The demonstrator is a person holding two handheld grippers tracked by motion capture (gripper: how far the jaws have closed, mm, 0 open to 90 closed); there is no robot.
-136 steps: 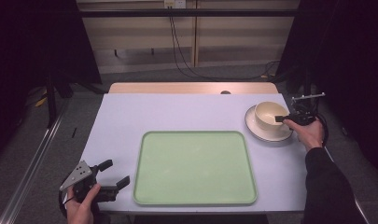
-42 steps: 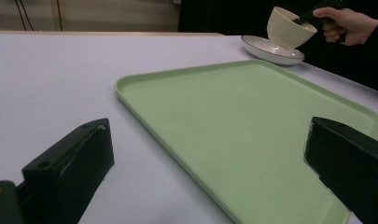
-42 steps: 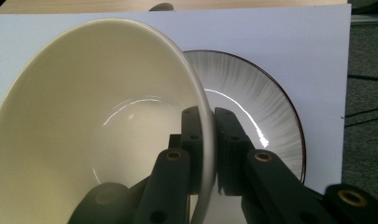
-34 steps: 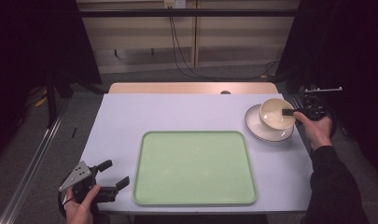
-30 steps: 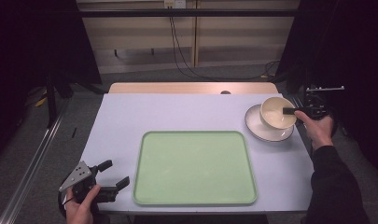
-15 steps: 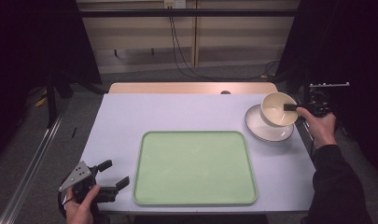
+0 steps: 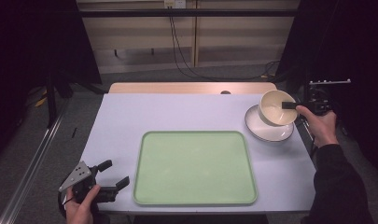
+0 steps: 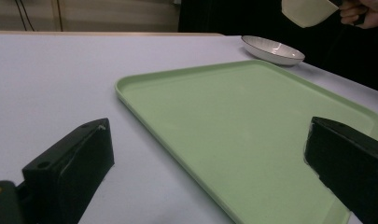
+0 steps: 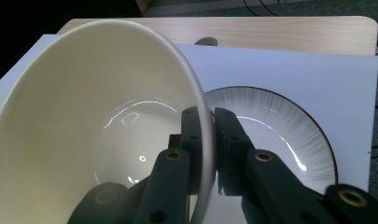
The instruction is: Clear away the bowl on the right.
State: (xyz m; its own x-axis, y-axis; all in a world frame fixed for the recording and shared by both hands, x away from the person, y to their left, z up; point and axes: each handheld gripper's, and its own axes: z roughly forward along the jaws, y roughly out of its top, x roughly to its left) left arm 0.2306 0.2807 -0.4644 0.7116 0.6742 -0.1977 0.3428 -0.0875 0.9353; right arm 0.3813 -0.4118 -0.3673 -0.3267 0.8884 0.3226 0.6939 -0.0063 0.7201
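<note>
A cream bowl hangs tilted above a white plate with a dark rim at the table's right side. My right gripper is shut on the bowl's rim, one jaw inside the bowl and one outside. In the right gripper view the plate lies below and behind the bowl. A light green tray lies in the middle of the table, nothing on it. My left gripper rests open at the table's front left corner, its jaws pointed at the tray.
The lavender table top ends at a wooden strip along the far edge. Cables hang down behind the table. Dark curtains stand at both sides.
The right gripper has lifted the bowl off the plate and carried it a little up and to the right, tilting it. The left gripper has stayed put.
</note>
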